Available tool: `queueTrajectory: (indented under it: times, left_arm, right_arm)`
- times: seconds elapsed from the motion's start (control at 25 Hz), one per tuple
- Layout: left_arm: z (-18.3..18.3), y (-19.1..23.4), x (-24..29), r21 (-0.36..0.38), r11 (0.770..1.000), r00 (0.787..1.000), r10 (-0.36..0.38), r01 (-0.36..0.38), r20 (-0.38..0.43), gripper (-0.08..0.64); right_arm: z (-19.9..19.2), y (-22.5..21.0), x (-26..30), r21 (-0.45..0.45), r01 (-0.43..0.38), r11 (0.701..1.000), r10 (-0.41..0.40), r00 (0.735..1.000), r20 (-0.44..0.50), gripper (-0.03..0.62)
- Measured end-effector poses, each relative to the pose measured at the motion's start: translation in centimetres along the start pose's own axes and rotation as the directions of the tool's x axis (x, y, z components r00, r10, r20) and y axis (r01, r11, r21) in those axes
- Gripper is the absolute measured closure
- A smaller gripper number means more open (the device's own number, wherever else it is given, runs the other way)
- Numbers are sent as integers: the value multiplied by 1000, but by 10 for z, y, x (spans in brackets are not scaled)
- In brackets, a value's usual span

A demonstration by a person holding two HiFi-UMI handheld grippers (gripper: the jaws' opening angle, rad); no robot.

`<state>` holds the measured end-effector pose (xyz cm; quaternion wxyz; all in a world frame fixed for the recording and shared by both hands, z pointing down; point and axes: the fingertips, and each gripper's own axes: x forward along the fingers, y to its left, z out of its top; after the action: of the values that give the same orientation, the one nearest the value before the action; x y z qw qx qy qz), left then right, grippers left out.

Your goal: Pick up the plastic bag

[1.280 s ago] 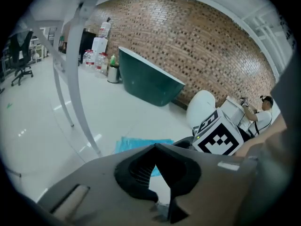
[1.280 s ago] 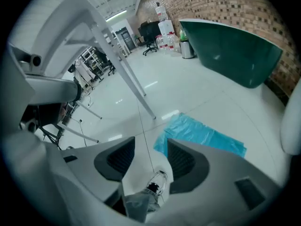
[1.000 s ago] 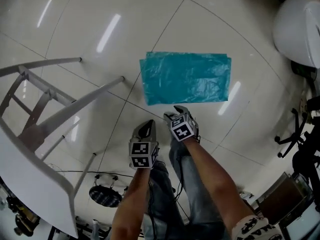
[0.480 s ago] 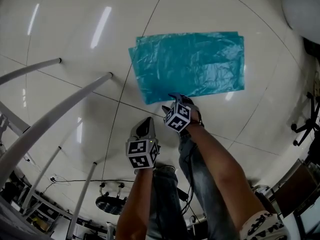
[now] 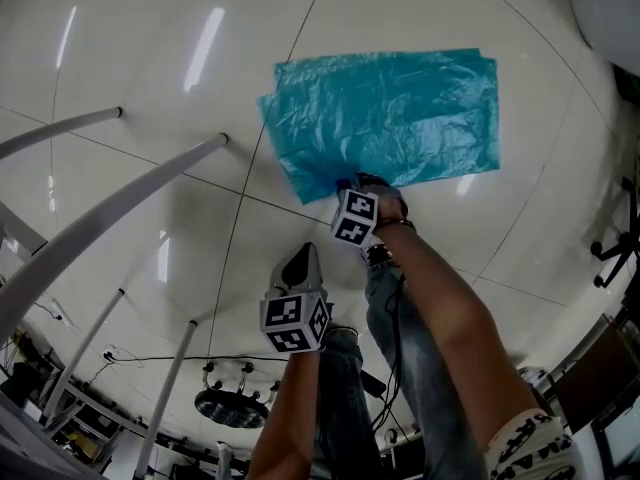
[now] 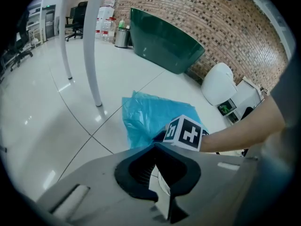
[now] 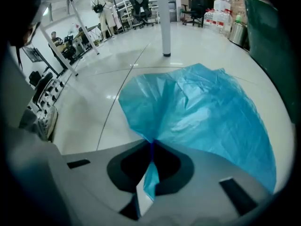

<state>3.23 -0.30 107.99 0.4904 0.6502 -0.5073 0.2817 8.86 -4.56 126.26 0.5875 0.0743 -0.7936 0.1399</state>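
A teal plastic bag [image 5: 390, 118] lies flat on the white tiled floor. My right gripper [image 5: 352, 182] reaches down to its near left corner and is shut on it. In the right gripper view a pinch of the bag [image 7: 207, 107] is bunched between the closed jaws of that gripper [image 7: 152, 144], and a fold hangs down behind them. My left gripper [image 5: 300, 260] hangs back nearer me, shut, with nothing in it. Its own view shows the bag [image 6: 148, 117] ahead beyond the closed left gripper [image 6: 154, 146], with the marker cube of the right gripper [image 6: 186, 132] over it.
White table legs [image 5: 110, 218] slant across the floor to the left of the bag. A white chair [image 5: 612, 3] stands at the far right and a chair base [image 5: 232, 406] lies behind me. A dark green tub [image 6: 164, 39] stands by the brick wall.
My right gripper moved forward to the bag's near corner and closed on it, bunching the plastic. The left gripper stayed back and drew slightly nearer me.
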Motion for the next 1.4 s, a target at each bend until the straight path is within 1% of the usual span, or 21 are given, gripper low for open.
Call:
queueTrajectory:
  times: [0.04, 0.08, 0.12, 0.16, 0.2, 0.24, 0.28, 0.32, 0.44, 0.56, 0.68, 0.76, 0.84, 0.92, 0.96, 1.04, 1.08, 1.16, 1.24, 1.32, 1.4]
  left_arm:
    - [2, -6, -6, -6, 1000, 1000, 0, 0, 3, 560]
    - [6, -13, -14, -13, 1000, 1000, 1, -1, 9, 560]
    - [11, -20, -24, -20, 1000, 1000, 2, -1, 19, 560]
    - [18, -27, -35, -27, 1000, 1000, 3, -2, 31, 560]
    - [26, -32, -47, -32, 999, 999, 3, -1, 46, 560]
    - [36, -37, -58, -32, 999, 998, 0, 3, 66, 560]
    - [48, -42, -68, -28, 1000, 996, -7, 10, 90, 560]
    - [62, -48, -78, -20, 1000, 993, -18, 21, 117, 560]
    - [111, -82, -118, 13, 998, 978, -66, 65, 197, 560]
    - [155, -134, -195, 45, 991, 953, -132, 124, 274, 560]
    - [192, -183, -279, 75, 986, 925, -167, 150, 341, 560]
    - [220, -203, -325, 96, 985, 904, -170, 143, 392, 560]
    - [246, -215, -366, 114, 986, 879, -163, 125, 447, 560]
    - [264, -217, -405, 118, 988, 861, -141, 95, 488, 560]
    - [269, -215, -423, 112, 991, 857, -124, 78, 500, 560]
    - [277, -204, -458, 89, 995, 851, -82, 41, 519, 560]
    - [282, -198, -475, 78, 997, 844, -61, 23, 532, 560]
    - [294, -186, -510, 58, 998, 824, -18, -18, 567, 560]
    - [303, -172, -543, 25, 998, 797, 33, -60, 603, 560]
    - [308, -158, -575, -27, 994, 761, 95, -102, 642, 560]
    - [310, -143, -608, -73, 988, 718, 149, -136, 680, 560]
  right_arm:
    - [2, -1, -11, 41, -28, 999, 27, 999, 30, 591]
    - [5, -3, -27, 100, -58, 993, 51, 996, 74, 592]
    - [10, -7, -47, 174, -87, 981, 65, 990, 128, 592]
    - [16, -12, -69, 254, -116, 960, 68, 980, 188, 592]
    - [23, -18, -93, 331, -142, 933, 60, 967, 248, 592]
    - [29, -26, -116, 392, -163, 905, 40, 952, 302, 592]
    - [35, -36, -138, 433, -175, 884, 15, 937, 348, 592]
    - [40, -47, -160, 458, -180, 871, -12, 922, 386, 592]
    - [56, -74, -241, 498, -191, 846, -84, 874, 479, 592]
    - [71, -76, -342, 520, -207, 829, -139, 824, 549, 592]
    - [82, -74, -445, 513, -186, 838, -178, 796, 578, 592]
    - [98, -84, -510, 495, -174, 851, -202, 762, 615, 592]
    - [119, -93, -572, 461, -157, 873, -217, 723, 656, 592]
    - [140, -96, -629, 426, -140, 894, -221, 689, 690, 592]
    - [150, -94, -655, 413, -134, 901, -223, 672, 706, 592]
    - [170, -86, -702, 394, -135, 909, -226, 635, 738, 592]
    - [181, -82, -724, 390, -144, 910, -226, 614, 756, 592]
    - [202, -74, -766, 386, -183, 904, -227, 560, 797, 592]
    - [226, -66, -806, 371, -233, 899, -219, 496, 840, 592]
    - [255, -59, -844, 323, -270, 907, -186, 432, 882, 592]
    - [284, -49, -883, 259, -289, 921, -145, 365, 920, 592]
